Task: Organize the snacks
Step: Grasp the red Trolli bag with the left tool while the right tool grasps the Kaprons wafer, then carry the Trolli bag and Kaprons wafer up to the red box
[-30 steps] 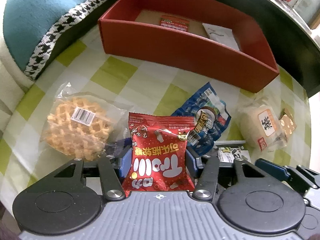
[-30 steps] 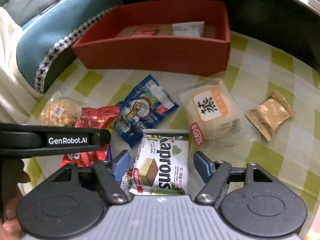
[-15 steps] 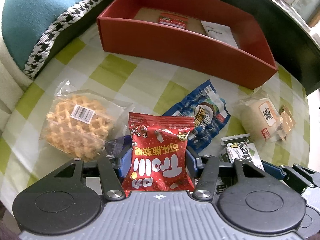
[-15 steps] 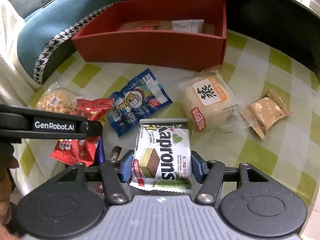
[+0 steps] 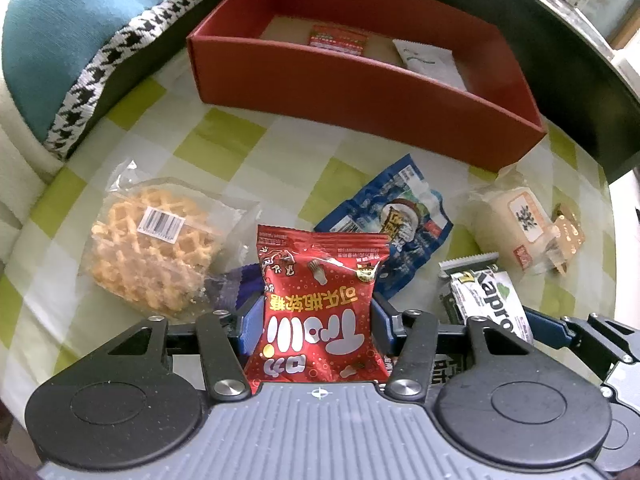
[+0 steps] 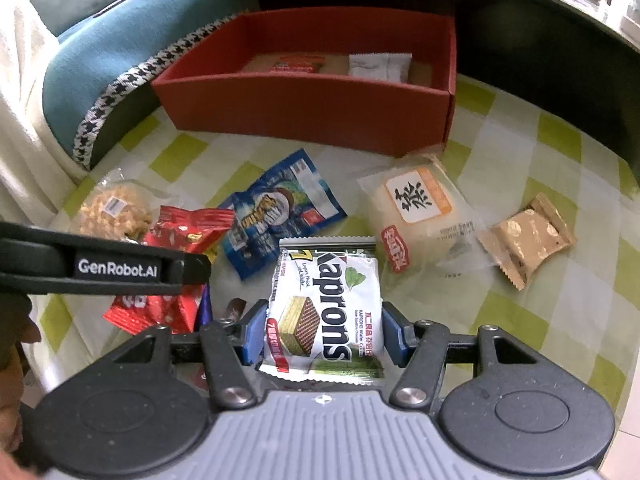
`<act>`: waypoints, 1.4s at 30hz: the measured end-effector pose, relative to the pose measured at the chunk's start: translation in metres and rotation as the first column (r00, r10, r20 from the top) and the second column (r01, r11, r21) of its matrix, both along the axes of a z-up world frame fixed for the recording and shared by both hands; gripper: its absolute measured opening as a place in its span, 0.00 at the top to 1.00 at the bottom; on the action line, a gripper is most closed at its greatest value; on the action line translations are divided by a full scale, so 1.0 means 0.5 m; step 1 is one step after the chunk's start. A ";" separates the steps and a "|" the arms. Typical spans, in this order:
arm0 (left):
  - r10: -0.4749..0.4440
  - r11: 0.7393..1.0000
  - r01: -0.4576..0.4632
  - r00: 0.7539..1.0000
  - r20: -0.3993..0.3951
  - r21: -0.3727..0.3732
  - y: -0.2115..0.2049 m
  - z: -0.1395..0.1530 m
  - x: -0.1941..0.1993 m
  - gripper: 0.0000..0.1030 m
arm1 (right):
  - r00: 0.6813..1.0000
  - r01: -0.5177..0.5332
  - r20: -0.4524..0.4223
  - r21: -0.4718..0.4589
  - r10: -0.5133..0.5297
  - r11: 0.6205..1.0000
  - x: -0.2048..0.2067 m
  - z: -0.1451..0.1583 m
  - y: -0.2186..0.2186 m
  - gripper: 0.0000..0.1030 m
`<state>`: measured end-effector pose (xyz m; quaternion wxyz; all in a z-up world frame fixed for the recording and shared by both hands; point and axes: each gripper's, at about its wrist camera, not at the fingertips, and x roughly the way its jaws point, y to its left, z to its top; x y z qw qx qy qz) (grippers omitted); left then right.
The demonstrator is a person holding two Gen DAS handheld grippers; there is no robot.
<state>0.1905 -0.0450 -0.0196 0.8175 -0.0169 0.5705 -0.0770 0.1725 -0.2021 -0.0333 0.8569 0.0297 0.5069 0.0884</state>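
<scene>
Right jaws closed onto wafer packet point(image 6: 326, 308), red candy bag point(image 5: 320, 312) between left jaws

Black linkage arms, blue fingers point(image 6: 256, 330), grey ribbed housing, silver screws

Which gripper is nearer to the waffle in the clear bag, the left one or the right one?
Left. The left gripper, shut on the red candy bag, is just beside the waffle. The right gripper, shut on the Kaprons wafer pack, is farther away, beyond the left one.
</scene>
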 end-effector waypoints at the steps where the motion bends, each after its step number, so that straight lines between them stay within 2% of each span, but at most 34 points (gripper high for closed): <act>1: -0.001 1.000 0.001 1.000 0.002 -0.002 0.001 0.001 0.000 0.40 | 1.000 0.000 0.000 0.002 0.000 1.000 0.000 0.000 -0.001 0.42; 27: -0.018 1.000 0.019 0.998 0.054 -0.019 -0.005 0.033 -0.013 0.40 | 0.996 0.027 0.085 0.036 -0.030 0.999 -0.010 0.045 -0.022 0.42; 42: -0.005 0.999 0.010 0.993 0.118 -0.043 -0.003 0.077 -0.002 0.40 | 0.988 0.069 0.136 0.052 -0.076 0.996 -0.003 0.075 -0.045 0.43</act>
